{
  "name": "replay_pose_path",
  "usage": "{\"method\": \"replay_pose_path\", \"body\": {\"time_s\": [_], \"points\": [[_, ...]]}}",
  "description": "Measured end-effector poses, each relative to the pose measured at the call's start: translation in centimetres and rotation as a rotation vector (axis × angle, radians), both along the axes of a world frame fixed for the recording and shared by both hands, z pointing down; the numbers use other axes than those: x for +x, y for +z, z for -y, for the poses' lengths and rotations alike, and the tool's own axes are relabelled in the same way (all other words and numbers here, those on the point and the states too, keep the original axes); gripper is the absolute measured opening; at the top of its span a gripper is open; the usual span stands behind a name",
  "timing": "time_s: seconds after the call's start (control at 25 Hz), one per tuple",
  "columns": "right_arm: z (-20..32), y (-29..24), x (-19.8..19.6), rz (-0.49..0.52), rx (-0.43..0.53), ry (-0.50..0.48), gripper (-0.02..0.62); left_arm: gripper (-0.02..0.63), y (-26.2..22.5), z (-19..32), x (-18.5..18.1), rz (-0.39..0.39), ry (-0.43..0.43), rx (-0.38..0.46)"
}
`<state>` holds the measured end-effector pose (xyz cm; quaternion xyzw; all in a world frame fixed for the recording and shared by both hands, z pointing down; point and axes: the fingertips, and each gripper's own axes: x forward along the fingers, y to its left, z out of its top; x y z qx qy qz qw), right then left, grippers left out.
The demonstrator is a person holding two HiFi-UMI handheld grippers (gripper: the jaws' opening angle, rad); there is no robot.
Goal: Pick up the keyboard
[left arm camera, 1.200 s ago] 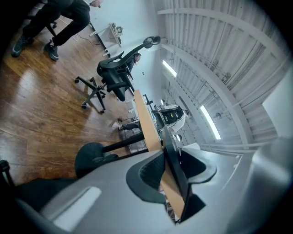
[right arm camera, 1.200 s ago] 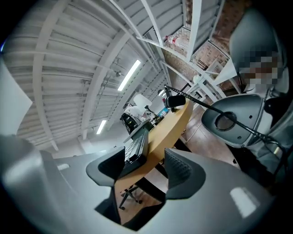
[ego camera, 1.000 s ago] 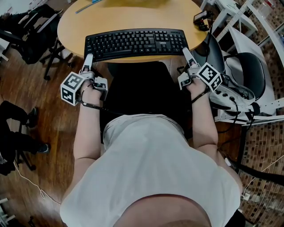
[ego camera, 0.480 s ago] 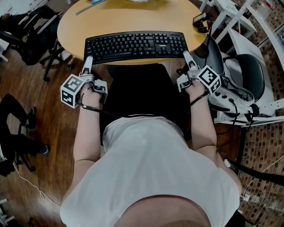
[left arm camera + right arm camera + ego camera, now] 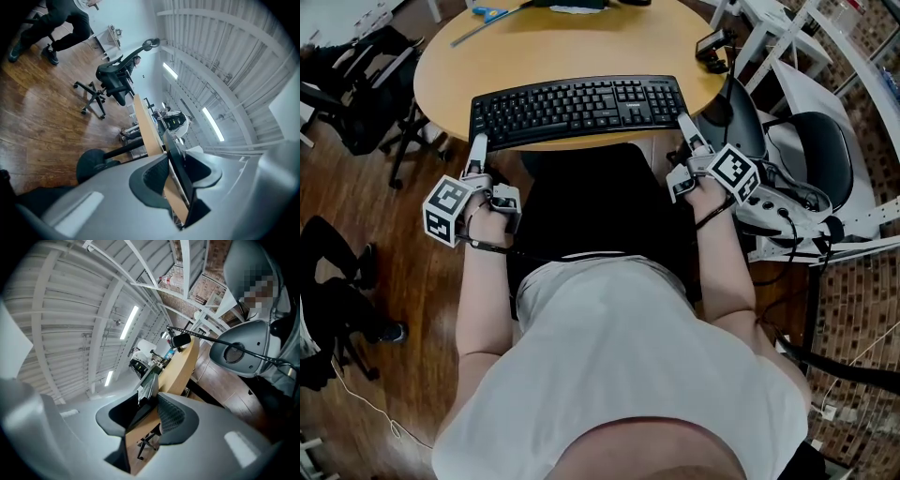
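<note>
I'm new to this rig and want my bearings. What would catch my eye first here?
A black keyboard lies at the near edge of a round wooden table. The left gripper and right gripper are at its two ends, each with its jaws apart around a keyboard end and a cube of square markers behind them.

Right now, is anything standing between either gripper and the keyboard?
Nothing visible does. The left gripper and right gripper each sit at a near corner of the keyboard, jaws apart with its edge between them. Only the table edge shows alongside it in the gap.
</note>
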<state>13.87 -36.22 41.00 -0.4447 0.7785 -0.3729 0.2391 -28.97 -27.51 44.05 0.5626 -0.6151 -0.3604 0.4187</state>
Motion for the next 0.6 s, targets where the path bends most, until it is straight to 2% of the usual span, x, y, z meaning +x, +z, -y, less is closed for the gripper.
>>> {"method": "replay_pose_path", "body": {"time_s": [0.6], "points": [[-0.8,-3.5,0.4,-0.001,0.095,0.007,0.133,0.117,-2.8,-0.1,0.5,-0.002,0.0,0.077]]}}
